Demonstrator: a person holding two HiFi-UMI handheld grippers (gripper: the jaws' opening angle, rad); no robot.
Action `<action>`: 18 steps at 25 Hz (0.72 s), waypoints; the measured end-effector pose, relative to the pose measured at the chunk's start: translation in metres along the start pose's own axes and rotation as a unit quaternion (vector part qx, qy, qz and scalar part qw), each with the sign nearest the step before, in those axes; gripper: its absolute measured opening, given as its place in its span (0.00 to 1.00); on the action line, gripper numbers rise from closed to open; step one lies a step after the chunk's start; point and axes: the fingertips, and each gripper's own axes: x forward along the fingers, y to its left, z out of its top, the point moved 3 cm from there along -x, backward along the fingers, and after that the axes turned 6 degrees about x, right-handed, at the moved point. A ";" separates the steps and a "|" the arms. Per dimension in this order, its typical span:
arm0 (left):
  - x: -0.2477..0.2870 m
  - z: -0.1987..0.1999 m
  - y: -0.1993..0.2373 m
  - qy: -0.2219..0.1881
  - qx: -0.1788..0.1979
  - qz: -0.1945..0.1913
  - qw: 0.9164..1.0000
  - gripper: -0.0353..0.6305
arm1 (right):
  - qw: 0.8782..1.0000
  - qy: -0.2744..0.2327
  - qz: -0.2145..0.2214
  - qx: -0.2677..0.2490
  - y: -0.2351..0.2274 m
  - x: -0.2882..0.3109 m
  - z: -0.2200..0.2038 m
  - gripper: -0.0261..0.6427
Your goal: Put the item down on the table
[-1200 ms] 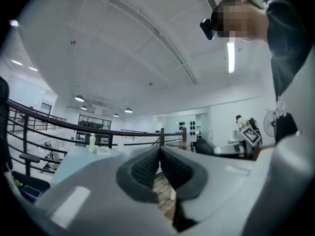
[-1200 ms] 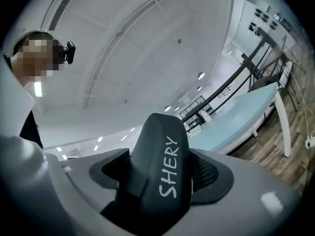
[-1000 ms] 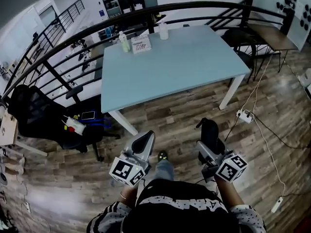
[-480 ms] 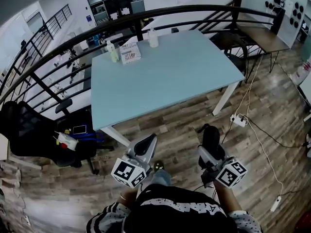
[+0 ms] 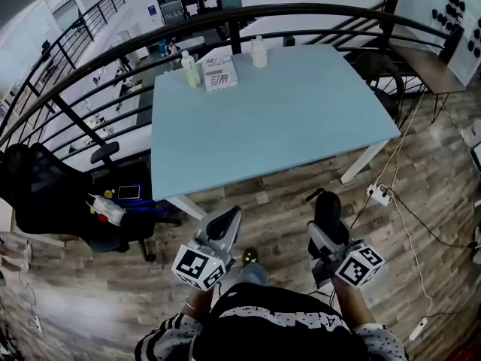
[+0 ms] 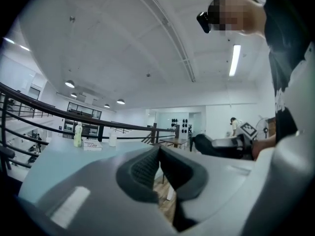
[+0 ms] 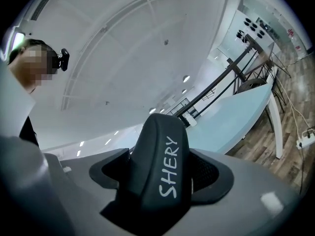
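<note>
We cannot read the print on the box (image 5: 220,73) at the table's (image 5: 285,119) far edge. The labels of the green bottle (image 5: 191,69) and the white bottle (image 5: 259,52) flanking the box are also too small to make out. The tabletop hides the table's far legs. Left of the table, the chair (image 5: 45,194) runs off the picture's edge. On the table's near side, our torso (image 5: 270,322) covers the rear of the right gripper (image 5: 326,228). The item (image 7: 160,166) sits between that gripper's jaws with its lower end buried there, and it hides most of the pads. We cannot tell what it is.
</note>
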 end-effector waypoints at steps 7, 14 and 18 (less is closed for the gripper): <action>0.017 0.003 0.040 -0.001 -0.006 0.005 1.000 0.05 | 1.000 0.003 -0.013 0.005 -0.008 0.038 0.014 0.60; 0.043 0.010 0.075 -0.016 -0.009 -0.003 1.000 0.05 | 1.000 -0.004 -0.029 -0.003 -0.011 0.069 0.032 0.60; 0.056 0.014 0.090 -0.018 -0.006 -0.012 1.000 0.05 | 0.999 -0.010 -0.037 -0.001 -0.013 0.084 0.041 0.60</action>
